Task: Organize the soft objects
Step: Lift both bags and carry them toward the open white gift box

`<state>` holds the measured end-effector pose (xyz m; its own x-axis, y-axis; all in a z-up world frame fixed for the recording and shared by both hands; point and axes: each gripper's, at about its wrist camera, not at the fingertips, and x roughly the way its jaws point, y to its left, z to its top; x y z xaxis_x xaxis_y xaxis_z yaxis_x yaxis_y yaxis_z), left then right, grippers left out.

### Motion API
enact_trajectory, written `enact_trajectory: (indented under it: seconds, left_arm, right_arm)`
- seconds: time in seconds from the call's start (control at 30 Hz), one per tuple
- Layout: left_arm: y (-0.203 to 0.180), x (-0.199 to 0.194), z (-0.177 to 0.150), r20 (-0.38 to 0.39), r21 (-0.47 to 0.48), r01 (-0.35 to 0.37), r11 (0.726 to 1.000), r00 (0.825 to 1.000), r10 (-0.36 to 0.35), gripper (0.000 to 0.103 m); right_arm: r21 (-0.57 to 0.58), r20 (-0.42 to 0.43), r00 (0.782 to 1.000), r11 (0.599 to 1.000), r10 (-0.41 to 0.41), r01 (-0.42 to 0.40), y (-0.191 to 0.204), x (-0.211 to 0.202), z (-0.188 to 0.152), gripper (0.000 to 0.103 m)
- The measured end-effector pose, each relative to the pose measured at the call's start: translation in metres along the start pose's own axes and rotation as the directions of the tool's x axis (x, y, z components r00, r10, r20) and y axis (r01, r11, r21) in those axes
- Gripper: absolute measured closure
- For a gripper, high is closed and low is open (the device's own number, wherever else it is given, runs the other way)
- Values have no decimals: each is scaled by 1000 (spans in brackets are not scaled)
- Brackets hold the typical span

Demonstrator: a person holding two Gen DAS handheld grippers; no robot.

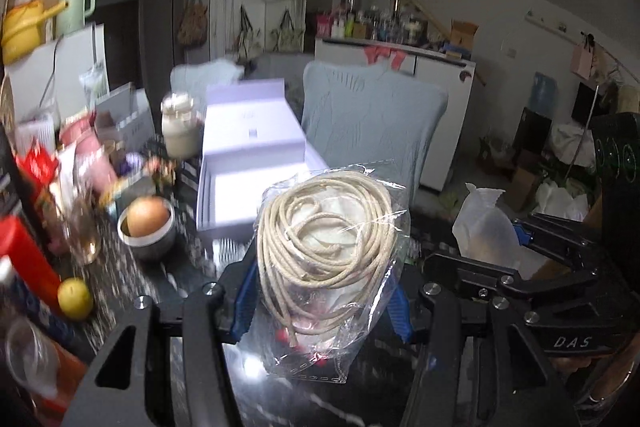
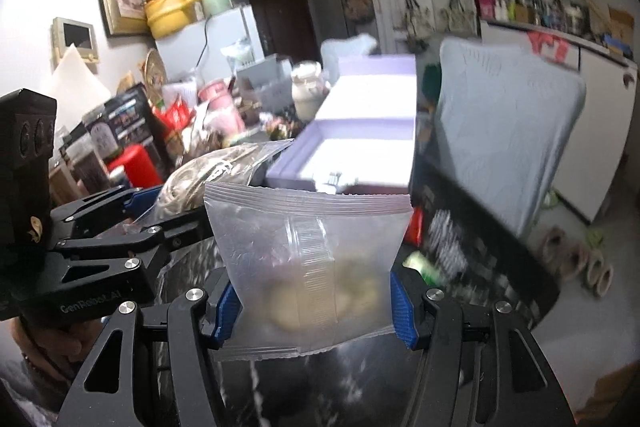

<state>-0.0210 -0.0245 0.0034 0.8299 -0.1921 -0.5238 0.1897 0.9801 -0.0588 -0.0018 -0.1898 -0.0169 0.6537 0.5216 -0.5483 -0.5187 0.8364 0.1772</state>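
A cluttered home kitchen lies behind a dark speckled counter [image 1: 188,255] crowded with jars and packets. Above it, the left hand-held gripper [image 1: 322,291] has its blue pads closed against the sides of a clear plastic bag holding a coil of beige cord [image 1: 326,247], which stands upright between them, clear of the surface. The right hand-held gripper [image 2: 314,301] likewise clamps a frosted zip-top plastic bag [image 2: 308,255] from both sides; its contents look like pale rounded lumps, though the blur makes that uncertain. The two bags sit side by side, near each other. Just beyond them an open lavender cardboard box with a white interior [image 1: 244,183] rests on the counter, its lid raised. Left of it stand a steel bowl holding a brown egg-like ball [image 1: 146,227] and a yellow lemon [image 1: 75,298]. A pale blue covered chair back [image 1: 372,123] stands behind.
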Motion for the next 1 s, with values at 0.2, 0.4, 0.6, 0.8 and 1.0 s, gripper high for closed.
enact_trajectory:
  seconds: [0.2,0.4,0.6,0.8,1.0]
  left_arm:
    - [5,3,40,101,14,-12,1000,995,10,50]
    - [14,23,79,154,27,-36,999,988,31,50]
    - [31,57,121,172,37,-58,998,984,51,50]
    - [58,103,152,142,26,-83,996,987,79,50]
    - [91,164,169,48,-13,-133,991,990,134,50]
  right_arm:
    - [-29,64,998,1000,8,-6,-10,3,42,42]
    - [-40,93,996,999,15,-11,-22,23,81,42]
    - [-25,102,995,1000,15,-12,-40,53,121,42]
    - [-19,82,996,999,33,-31,-53,89,159,42]
    - [-67,38,999,997,-20,23,-66,141,192,42]
